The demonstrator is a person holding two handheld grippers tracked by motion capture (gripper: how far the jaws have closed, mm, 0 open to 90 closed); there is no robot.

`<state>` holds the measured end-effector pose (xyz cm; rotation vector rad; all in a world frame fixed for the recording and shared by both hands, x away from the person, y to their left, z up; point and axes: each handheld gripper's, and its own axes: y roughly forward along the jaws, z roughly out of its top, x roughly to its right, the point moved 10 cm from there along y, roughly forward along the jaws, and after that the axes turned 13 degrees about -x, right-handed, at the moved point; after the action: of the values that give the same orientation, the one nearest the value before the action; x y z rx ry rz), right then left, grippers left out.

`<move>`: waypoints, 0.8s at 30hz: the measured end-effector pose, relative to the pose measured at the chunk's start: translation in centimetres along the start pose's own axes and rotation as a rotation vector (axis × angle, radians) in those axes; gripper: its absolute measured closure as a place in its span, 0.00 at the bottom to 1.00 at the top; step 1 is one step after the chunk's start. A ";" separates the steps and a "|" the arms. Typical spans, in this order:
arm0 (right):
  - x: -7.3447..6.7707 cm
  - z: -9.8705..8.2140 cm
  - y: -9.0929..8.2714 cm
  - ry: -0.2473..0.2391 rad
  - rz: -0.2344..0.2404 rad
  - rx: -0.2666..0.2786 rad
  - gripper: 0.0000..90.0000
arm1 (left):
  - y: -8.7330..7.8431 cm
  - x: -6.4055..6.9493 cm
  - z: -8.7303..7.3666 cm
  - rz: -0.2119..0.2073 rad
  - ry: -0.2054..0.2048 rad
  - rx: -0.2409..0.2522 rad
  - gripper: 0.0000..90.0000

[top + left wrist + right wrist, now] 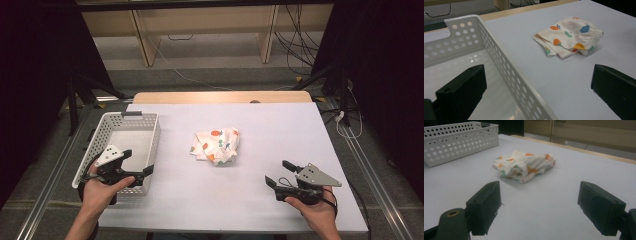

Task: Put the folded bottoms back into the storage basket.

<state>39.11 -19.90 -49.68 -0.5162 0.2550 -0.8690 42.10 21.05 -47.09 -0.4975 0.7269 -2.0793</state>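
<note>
A crumpled white cloth (216, 145) printed with small fruit shapes lies near the middle of the table; it also appears as the cloth (569, 37) ahead and to the right, and the cloth (524, 166) straight ahead. A white perforated basket (150, 145) stands at the left, its wall (511, 72) running between my left jaws. My left gripper (137, 162) is open, held over the basket's near right corner. Wide apart from it, my right gripper (279, 172) is open low over the table's near right, with nothing between its jaws.
The table (280, 125) is a pale sheet on a wooden top. Beyond its far edge stand wooden furniture legs (145, 45) and loose cables (300, 45) on the floor. Dark curtains hang at both sides.
</note>
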 end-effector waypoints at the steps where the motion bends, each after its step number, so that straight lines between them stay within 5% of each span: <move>1: 0.0 0.0 0.0 -0.001 0.002 -0.001 0.22 | 0.2 -0.1 -0.1 0.016 0.004 -0.012 0.00; 10: 0.1 0.1 -0.1 -0.001 -0.011 0.004 0.21 | 0.6 0.0 0.3 0.053 0.012 -0.025 0.02; 24: 0.3 -0.1 0.1 0.003 -0.015 -0.002 0.20 | 2.0 1.5 2.4 0.025 -0.009 -0.020 0.06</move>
<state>39.28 -20.12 -49.80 -0.5191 0.2546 -0.8838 43.79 18.12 -46.48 -0.5055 0.7459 -2.0469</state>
